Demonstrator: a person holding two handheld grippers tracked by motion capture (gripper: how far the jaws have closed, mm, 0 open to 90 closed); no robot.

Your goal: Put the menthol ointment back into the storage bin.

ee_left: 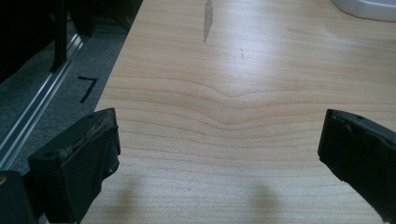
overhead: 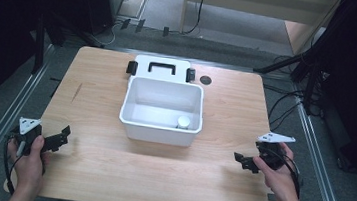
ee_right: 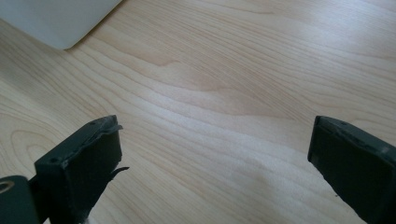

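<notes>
White bin (overhead: 160, 123) (mid-table) blocks the centre; flanks lie open.

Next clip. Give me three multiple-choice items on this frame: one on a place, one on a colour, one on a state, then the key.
1. Where in the white bin does the small white cylinder sit?
A. near right corner
B. far left corner
C. centre

2. What colour is the handle on the lid behind the bin?
A. red
B. black
C. yellow

3. How are the left tool and right tool?
A. both open, holding nothing
B. both shut
C. each holding something

Key: 1 A, it rests by the bin's near right walls. 2 B, it reads black on white. 3 A, bare wood shows between wide jaws.
</notes>
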